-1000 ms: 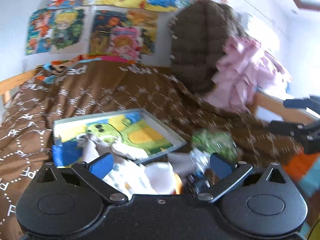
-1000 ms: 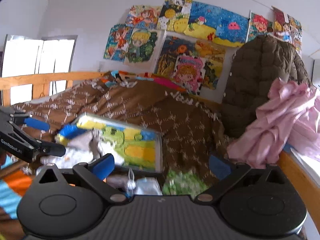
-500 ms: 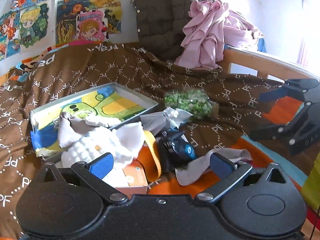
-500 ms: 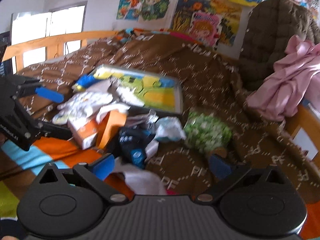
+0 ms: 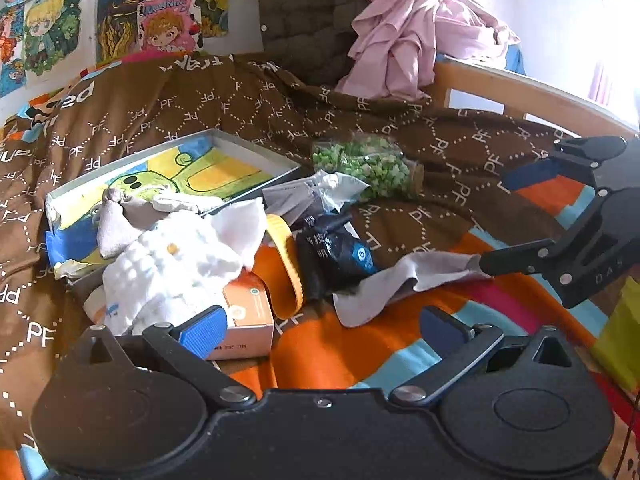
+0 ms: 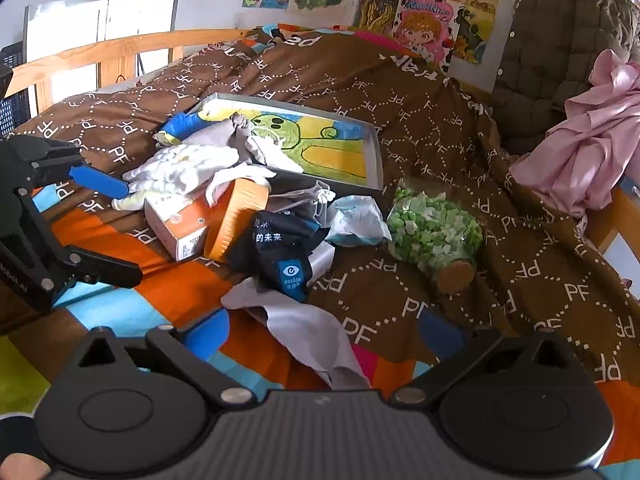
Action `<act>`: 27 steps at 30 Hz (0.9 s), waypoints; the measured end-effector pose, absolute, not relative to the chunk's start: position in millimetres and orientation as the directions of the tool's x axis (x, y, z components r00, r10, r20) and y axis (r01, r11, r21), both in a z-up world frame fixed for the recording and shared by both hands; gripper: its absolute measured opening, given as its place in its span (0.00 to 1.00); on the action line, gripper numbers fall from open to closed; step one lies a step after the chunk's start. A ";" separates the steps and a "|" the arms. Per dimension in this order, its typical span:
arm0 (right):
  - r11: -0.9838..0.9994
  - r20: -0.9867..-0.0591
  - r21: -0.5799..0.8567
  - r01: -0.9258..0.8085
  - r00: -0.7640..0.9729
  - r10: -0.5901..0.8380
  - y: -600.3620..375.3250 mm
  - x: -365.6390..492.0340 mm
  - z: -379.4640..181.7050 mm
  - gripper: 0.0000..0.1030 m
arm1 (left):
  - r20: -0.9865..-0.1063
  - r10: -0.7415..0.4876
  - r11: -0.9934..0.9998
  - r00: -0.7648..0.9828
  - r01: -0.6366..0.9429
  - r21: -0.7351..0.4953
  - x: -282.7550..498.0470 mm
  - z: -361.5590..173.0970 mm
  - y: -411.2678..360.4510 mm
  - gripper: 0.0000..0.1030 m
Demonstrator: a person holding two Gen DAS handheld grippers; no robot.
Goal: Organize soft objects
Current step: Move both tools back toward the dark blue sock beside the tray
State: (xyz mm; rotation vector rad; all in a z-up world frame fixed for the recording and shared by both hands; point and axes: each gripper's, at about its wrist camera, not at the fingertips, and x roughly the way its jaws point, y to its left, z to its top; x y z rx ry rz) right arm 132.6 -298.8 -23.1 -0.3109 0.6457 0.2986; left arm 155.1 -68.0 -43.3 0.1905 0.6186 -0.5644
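A heap of soft things lies on the bed: a white knitted cloth point(image 5: 168, 268) point(image 6: 184, 168), a grey cloth point(image 5: 404, 280) point(image 6: 316, 336), a black pouch point(image 5: 340, 248) point(image 6: 284, 252) and a crumpled pale bag point(image 6: 356, 220). A shallow box with a painted lining point(image 5: 168, 172) point(image 6: 320, 140) sits behind them. My left gripper point(image 5: 320, 328) point(image 6: 108, 228) is open and empty, just short of the heap. My right gripper point(image 6: 324, 330) point(image 5: 508, 220) is open and empty, near the grey cloth.
An orange carton point(image 5: 248, 316) point(image 6: 180, 228), an orange ring-shaped lid point(image 6: 236, 216) and a corked jar of green bits point(image 5: 368, 164) point(image 6: 436, 232) lie among the cloths. A brown quilted jacket point(image 6: 560, 48) and pink garment point(image 5: 404, 36) hang on the wooden bed rail.
Both grippers have tilted down from the wall posters toward the bed and come closer to the heap. Both stay open and empty.
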 end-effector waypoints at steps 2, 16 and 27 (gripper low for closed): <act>0.914 -0.633 -0.181 -0.364 0.754 0.175 -298.5 133.9 -24.0 1.00 | -0.597 -0.441 0.833 0.670 0.554 0.005 155.1 -43.3 -67.8 0.99; 0.897 -0.646 -0.169 -0.408 0.733 0.212 -280.0 141.5 -27.7 1.00 | -0.604 -0.420 0.834 0.677 0.550 0.036 163.7 -46.2 -67.3 0.99; 0.881 -0.640 -0.199 -0.430 0.738 0.215 -275.4 159.4 -30.6 1.00 | -0.579 -0.436 0.832 0.690 0.553 0.033 191.2 -46.0 -72.8 0.99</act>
